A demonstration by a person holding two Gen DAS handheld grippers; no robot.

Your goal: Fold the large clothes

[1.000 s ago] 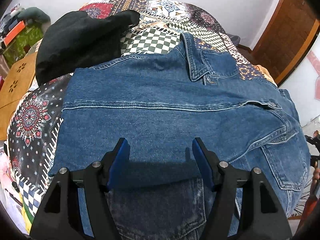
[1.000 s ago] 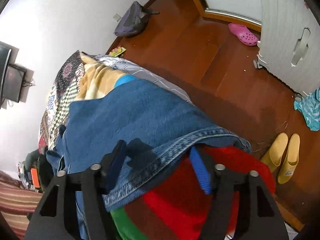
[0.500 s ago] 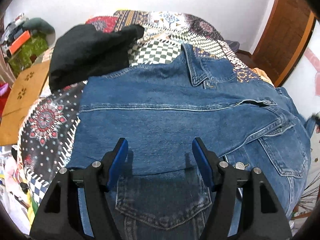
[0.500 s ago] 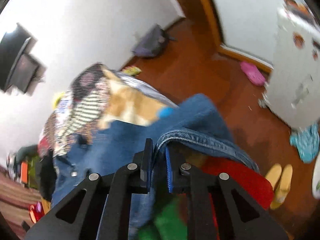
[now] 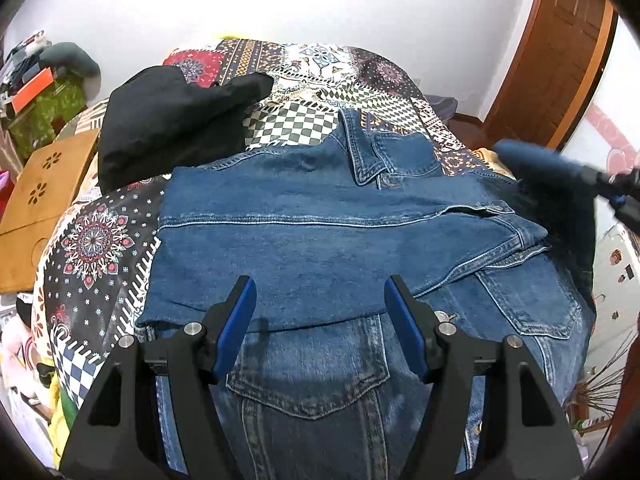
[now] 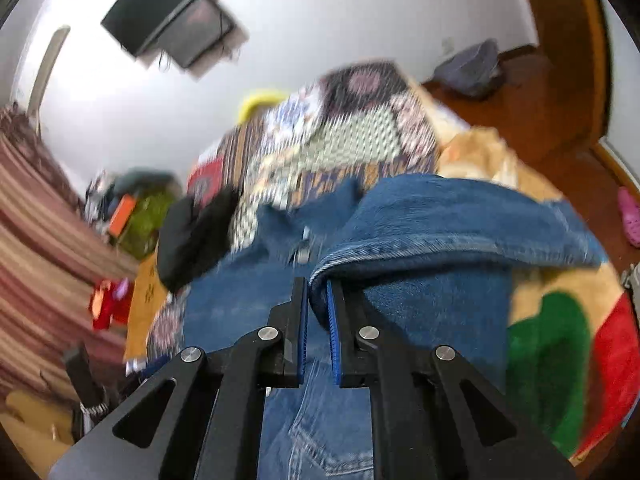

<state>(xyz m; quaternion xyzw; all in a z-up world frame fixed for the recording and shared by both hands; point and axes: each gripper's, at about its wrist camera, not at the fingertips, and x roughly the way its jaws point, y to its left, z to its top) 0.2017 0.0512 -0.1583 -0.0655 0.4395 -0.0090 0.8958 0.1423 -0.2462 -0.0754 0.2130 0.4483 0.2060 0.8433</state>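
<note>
A blue denim jacket point(image 5: 320, 240) lies spread on a patterned bedspread point(image 5: 96, 240), its left sleeve folded across the chest and the collar at the far side. My left gripper point(image 5: 320, 304) hovers open above the jacket's lower front with nothing between its blue pads. My right gripper point(image 6: 318, 300) is shut on the cuff of the jacket's right sleeve point(image 6: 440, 224), which is lifted off the bed. In the left wrist view that raised sleeve point(image 5: 536, 160) shows blurred at the right edge.
A black garment point(image 5: 168, 120) lies on the bed beyond the jacket at the left. A wooden lap table point(image 5: 44, 184) leans at the left bedside. A wooden door point(image 5: 560, 52) stands at the right, and a red and green blanket point(image 6: 560, 360) lies under the sleeve.
My right gripper closed on the sleeve cuff, then rose and rolled, carrying the sleeve up over the jacket. My left gripper drew back and up slightly, staying open.
</note>
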